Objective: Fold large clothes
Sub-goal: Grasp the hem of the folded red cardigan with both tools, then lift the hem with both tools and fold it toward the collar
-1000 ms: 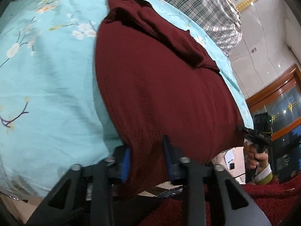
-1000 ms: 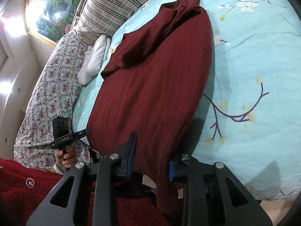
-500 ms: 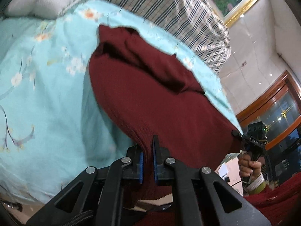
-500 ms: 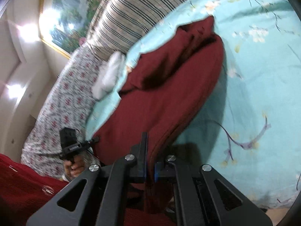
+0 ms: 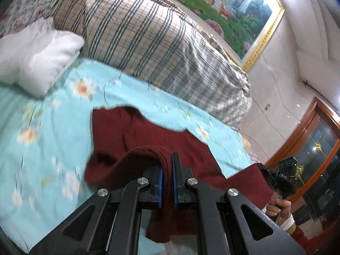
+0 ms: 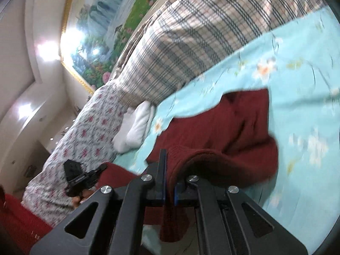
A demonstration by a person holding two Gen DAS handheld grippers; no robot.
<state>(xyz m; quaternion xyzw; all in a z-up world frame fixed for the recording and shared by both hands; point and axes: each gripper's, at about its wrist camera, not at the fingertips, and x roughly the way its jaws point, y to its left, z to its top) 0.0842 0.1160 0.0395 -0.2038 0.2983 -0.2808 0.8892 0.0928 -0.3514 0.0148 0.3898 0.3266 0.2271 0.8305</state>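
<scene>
While tilted slightly downward, left hand-held gripper [image 5: 167, 175] and right hand-held gripper [image 6: 169, 175] each clamp maroon sweater [image 5: 131, 136] hem.

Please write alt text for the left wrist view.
The left hand-held gripper is shut on the hem of a dark red garment, raised over a turquoise floral bedsheet. A plaid pillow lies behind.

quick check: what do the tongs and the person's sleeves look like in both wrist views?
Both tongs are alike: the left tongs and right tongs have matte black angular linkage arms with triangular cut-outs, silver round pivot screws and blue pads on the inner faces of the fingers. The other unit, seen from each view, is a black block with a pistol-style handle. The sleeve is fuzzy red over a pale ribbed cuff.
</scene>
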